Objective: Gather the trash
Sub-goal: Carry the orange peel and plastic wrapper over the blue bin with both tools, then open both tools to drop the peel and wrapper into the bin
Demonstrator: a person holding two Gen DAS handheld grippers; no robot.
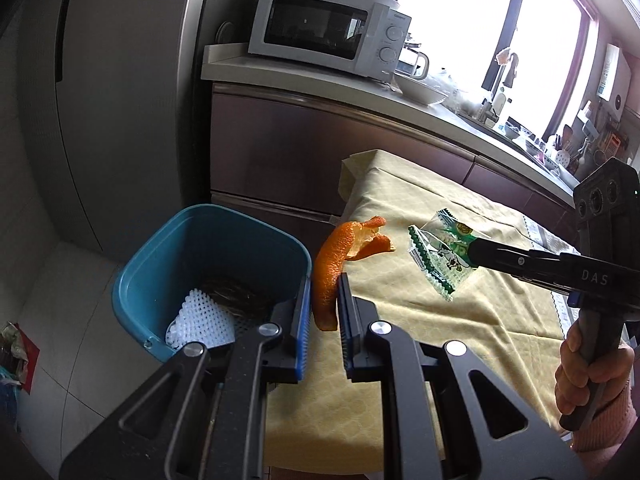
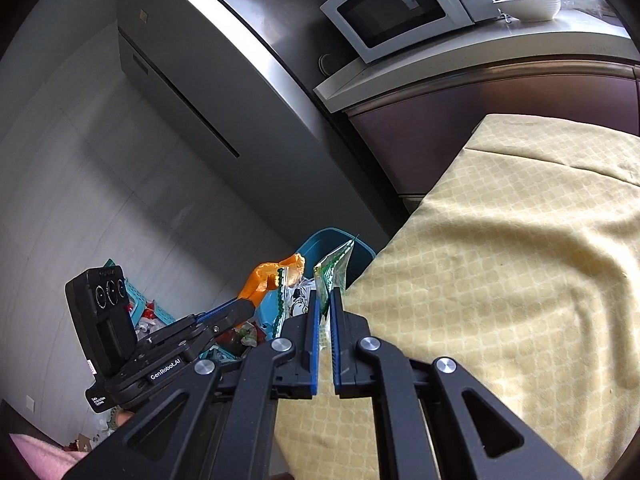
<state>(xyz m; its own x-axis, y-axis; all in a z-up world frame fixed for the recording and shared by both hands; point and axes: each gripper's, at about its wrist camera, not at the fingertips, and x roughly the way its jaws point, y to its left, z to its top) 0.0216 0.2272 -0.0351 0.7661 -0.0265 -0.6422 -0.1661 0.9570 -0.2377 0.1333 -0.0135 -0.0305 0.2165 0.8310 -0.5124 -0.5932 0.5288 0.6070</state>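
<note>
My left gripper (image 1: 325, 300) is shut on an orange peel (image 1: 334, 258) and holds it at the table's left edge, beside the blue bin (image 1: 208, 248). The peel also shows in the right wrist view (image 2: 264, 276). My right gripper (image 2: 325, 300) is shut on a clear and green snack wrapper (image 2: 332, 276), held above the yellow tablecloth (image 2: 500, 280) near its left edge. The wrapper also shows in the left wrist view (image 1: 440, 256), pinched by the right gripper (image 1: 474, 250). The bin (image 2: 320, 242) holds white foam netting (image 1: 200, 316) and dark scraps.
A grey fridge (image 1: 120, 100) stands behind the bin. A white microwave (image 1: 328, 28) sits on the counter (image 1: 320, 80) beyond the table. Clutter and a teal basket (image 2: 136, 308) lie on the floor to the left.
</note>
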